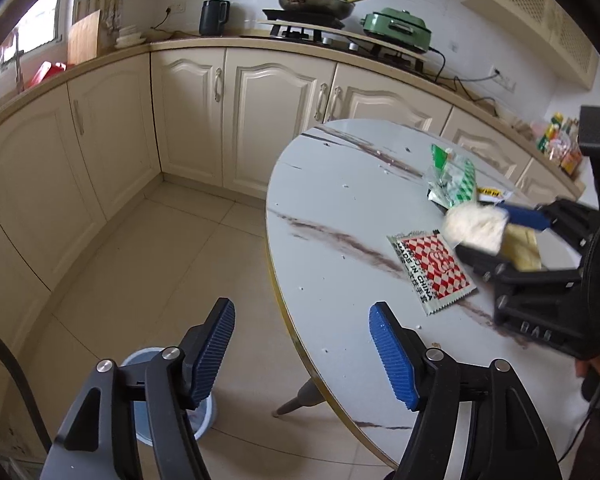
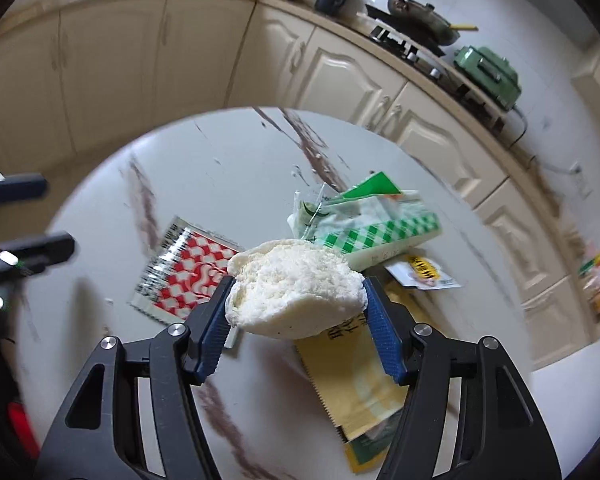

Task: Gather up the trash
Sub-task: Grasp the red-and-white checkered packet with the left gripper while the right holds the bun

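the left gripper (image 1: 302, 344) hangs spread and empty at the table's (image 1: 324, 216) edge, above the pale blue bin (image 1: 140, 360) on the floor. further right, the right gripper (image 2: 296, 304) pinches one piece of white bread (image 2: 294, 290) lifted over the table, so the carry step seems in hand; next it likely needs to travel left over the bin before letting go. on the table i count four wrappers: red-checked (image 2: 184, 272), green-checked (image 2: 364, 228), yellow (image 2: 352, 376), one small label (image 2: 422, 272).
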Demonstrator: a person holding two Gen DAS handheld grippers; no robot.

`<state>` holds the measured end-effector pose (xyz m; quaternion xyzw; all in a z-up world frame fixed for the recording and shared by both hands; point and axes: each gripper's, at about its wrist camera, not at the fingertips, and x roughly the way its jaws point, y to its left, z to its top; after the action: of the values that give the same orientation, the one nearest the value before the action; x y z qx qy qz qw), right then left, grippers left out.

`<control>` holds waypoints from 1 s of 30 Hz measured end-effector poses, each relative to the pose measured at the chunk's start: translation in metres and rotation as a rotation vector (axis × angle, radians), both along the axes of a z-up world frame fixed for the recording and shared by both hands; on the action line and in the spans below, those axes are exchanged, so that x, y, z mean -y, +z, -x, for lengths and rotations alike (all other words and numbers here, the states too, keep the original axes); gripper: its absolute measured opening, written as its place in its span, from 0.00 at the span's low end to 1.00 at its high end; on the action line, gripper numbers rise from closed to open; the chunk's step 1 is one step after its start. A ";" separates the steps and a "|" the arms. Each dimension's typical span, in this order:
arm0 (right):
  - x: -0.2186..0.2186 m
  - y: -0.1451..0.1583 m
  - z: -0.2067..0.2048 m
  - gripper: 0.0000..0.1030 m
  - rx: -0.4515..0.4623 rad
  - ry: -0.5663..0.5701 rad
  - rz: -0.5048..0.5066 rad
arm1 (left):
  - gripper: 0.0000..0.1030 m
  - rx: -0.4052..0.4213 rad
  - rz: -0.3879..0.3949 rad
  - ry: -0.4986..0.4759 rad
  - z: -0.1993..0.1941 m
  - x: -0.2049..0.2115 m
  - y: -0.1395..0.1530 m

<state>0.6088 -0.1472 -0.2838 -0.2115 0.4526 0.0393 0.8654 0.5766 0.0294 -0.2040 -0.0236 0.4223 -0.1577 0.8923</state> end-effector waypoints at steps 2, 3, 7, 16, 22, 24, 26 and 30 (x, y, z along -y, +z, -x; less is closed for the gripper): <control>-0.005 -0.003 -0.003 0.59 -0.041 0.026 -0.040 | 0.64 -0.008 0.014 -0.008 0.000 -0.003 -0.001; -0.011 -0.005 -0.004 0.59 -0.053 0.041 -0.031 | 0.64 -0.011 0.016 -0.010 -0.001 -0.004 -0.002; -0.025 -0.004 -0.006 0.59 -0.072 0.086 -0.098 | 0.65 -0.024 0.032 0.005 -0.003 -0.013 -0.003; -0.025 -0.006 -0.007 0.60 -0.075 0.051 -0.093 | 0.67 -0.038 0.093 0.018 -0.001 -0.025 -0.002; -0.039 -0.006 0.001 0.60 -0.090 0.102 -0.127 | 0.67 -0.052 0.111 0.017 -0.001 -0.020 -0.005; -0.045 -0.006 0.004 0.60 -0.085 0.122 -0.136 | 0.68 -0.054 0.131 0.043 -0.002 -0.028 -0.004; -0.038 -0.004 0.005 0.59 -0.092 0.121 -0.212 | 0.68 -0.061 0.139 0.058 -0.002 -0.030 -0.005; -0.019 0.008 0.007 0.60 -0.029 0.052 -0.196 | 0.68 -0.083 0.175 0.033 -0.008 -0.022 -0.006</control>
<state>0.6013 -0.1284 -0.2755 -0.1370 0.4533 0.1087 0.8740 0.5841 0.0517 -0.2099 -0.1151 0.4431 -0.1781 0.8710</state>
